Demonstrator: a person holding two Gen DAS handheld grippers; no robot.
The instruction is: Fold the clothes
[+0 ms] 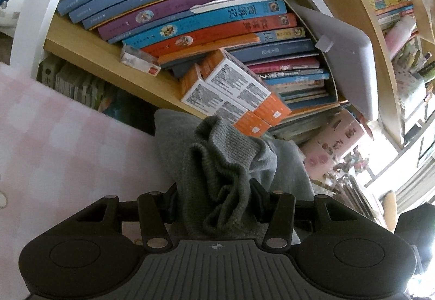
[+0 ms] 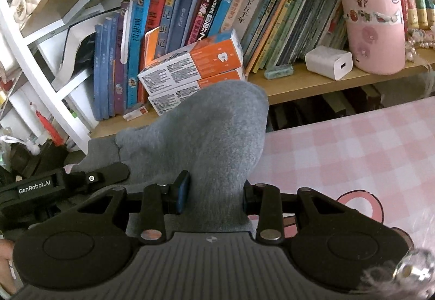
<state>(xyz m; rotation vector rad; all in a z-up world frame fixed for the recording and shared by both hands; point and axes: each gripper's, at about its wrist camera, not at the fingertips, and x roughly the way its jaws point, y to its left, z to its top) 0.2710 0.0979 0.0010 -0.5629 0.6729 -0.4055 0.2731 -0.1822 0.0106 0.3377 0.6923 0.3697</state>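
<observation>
- Where the left wrist view looks along its fingers, the left gripper [image 1: 214,199] pinches a bunched ribbed cuff [image 1: 217,164] of the grey garment [image 1: 261,161]; this knitted edge shows only here.
- The garment rises from the jaws and hides the near edge of the shelf [image 1: 108,58] behind it.
- On that shelf a row of books [image 1: 190,14] leans over, with orange-and-white boxes [image 1: 231,88] stacked in front of them, just behind the cloth.
- A small red-and-white box [image 1: 138,59] lies at the shelf's front edge, left of the orange ones.
- A grey slab [image 1: 350,61] leans against the books' right end.
- The pink checked cloth [image 1: 54,142] covers the surface at lower left.

- In the right wrist view, the right gripper [image 2: 216,195] pinches a smooth fold of the same garment [image 2: 212,137], with no ribbing in sight; the cloth stands up in a peak between the fingers.
- Only this view shows the left gripper [image 2: 81,180] from the side, at the left edge, touching the garment's low part.
- The garment's peak covers the lower part of the orange boxes [image 2: 195,63] on the shelf [image 2: 312,85].
- Books [image 2: 217,12] stand in a row behind the boxes.
- A white charger [image 2: 329,62] sits near the shelf's front edge, just beside a pink flask [image 2: 372,22] with stickers.
- The pink checked cloth [image 2: 353,147] spreads to the right of the garment, below the shelf.
- A fingertip [image 2: 6,248] shows at the left edge.
</observation>
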